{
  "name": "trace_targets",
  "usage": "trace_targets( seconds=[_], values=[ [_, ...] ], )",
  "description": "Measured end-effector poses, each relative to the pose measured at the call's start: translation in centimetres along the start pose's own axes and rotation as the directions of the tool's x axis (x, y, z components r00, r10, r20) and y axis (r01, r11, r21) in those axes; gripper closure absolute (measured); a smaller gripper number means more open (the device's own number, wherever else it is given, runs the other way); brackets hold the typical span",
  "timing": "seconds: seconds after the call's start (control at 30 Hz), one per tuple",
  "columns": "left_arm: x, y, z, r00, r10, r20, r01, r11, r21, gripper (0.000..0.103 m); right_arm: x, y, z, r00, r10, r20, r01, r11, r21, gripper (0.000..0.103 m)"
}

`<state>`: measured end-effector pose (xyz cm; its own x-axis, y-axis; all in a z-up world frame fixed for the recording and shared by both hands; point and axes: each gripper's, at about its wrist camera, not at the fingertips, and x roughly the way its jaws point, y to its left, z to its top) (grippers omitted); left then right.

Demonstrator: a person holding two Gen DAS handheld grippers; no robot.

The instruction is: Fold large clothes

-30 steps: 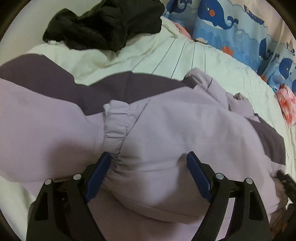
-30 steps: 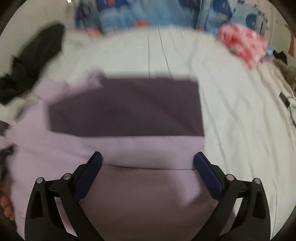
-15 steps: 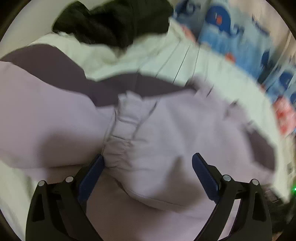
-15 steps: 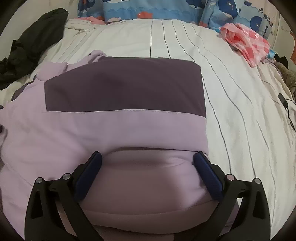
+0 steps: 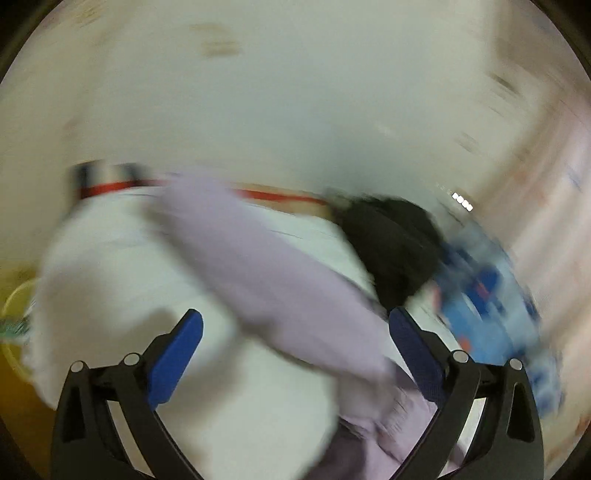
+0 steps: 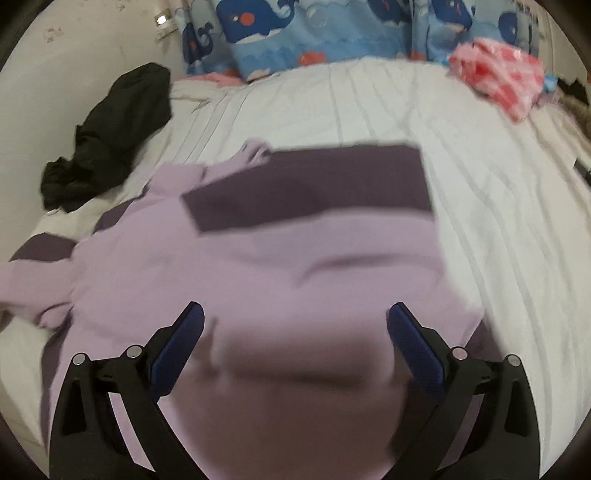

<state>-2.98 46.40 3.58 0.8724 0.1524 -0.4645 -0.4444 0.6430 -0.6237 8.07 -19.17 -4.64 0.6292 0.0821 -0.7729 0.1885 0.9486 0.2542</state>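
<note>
Both open claws over the lilac garment.

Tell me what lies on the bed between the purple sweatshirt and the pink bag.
Nothing: in the right wrist view, only bare striped sheet lies between the sweatshirt and the pink bag.

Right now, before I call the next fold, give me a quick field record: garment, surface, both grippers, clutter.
garment: lilac sweatshirt with a dark purple panel, lying partly folded
surface: white striped bed sheet
left gripper: jaws opening, wide apart; lilac cloth shows between them, no pad pressing on it; view heavily blurred
right gripper: open above the sweatshirt's near edge, gripping nothing
clutter: black garment at far left of the bed; pink and red item at far right; whale-print bedding at the head
</note>
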Motion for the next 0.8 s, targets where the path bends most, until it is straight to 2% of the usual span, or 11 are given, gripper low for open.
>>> trace_targets(
  seconds=[0.07,0.17,0.23,0.37,0.47,0.57,0.6,0.63,0.67,0.73,0.8],
  values=[
    [0.9,3.4,2.1,0.999,0.051,-0.014,-0.053,0.993,-0.104,0.007,0.0,0.3,-0.8,1.000,0.001,-0.009,-0.001,1.000,0.003,0.006],
    [2.4,5.5,3.4,0.998,0.051,-0.033,-0.056,0.979,-0.195,0.007,0.4,0.8,-1.0,1.000,-0.010,-0.013,0.010,1.000,-0.009,0.006],
    [3.2,5.3,4.0,0.998,0.055,-0.029,-0.059,0.981,-0.182,0.007,0.9,0.5,-1.2,1.000,-0.003,-0.025,0.003,1.000,0.003,0.006],
    [5.5,3.9,4.6,0.990,0.138,-0.033,-0.141,0.981,-0.134,0.007,1.3,0.4,-1.4,0.999,0.001,-0.035,-0.001,1.000,0.011,0.006],
    [6.8,3.6,5.1,0.984,0.178,-0.028,-0.180,0.970,-0.166,0.007,1.3,0.5,-1.4,0.999,0.001,-0.037,-0.001,1.000,0.013,0.006],
    [6.8,3.3,5.7,0.983,0.183,0.019,-0.175,0.962,-0.211,0.010,1.1,0.3,-1.3,0.999,0.012,-0.037,-0.011,1.000,0.026,0.006],
    [6.5,3.3,5.7,0.983,0.176,0.047,-0.163,0.965,-0.207,0.028,1.0,0.2,-1.3,0.999,0.016,-0.035,-0.015,0.999,0.030,0.006],
    [6.7,2.8,5.8,0.986,0.158,0.053,-0.146,0.971,-0.191,0.053,0.9,0.1,-1.3,0.999,0.021,-0.033,-0.020,0.999,0.038,0.006],
    [7.3,2.3,6.0,0.989,0.143,0.028,-0.137,0.976,-0.169,0.056,0.9,0.0,-1.2,0.999,0.023,-0.037,-0.021,0.999,0.041,0.006],
    [7.5,2.3,6.0,0.993,0.119,0.021,-0.114,0.981,-0.156,0.069,1.1,0.1,-1.2,0.999,0.018,-0.048,-0.016,0.999,0.037,0.006],
    [7.5,2.0,6.3,0.995,0.095,0.014,-0.092,0.985,-0.148,0.073,1.1,0.2,-1.2,0.998,0.011,-0.055,-0.009,1.000,0.029,0.006]
  ],
)
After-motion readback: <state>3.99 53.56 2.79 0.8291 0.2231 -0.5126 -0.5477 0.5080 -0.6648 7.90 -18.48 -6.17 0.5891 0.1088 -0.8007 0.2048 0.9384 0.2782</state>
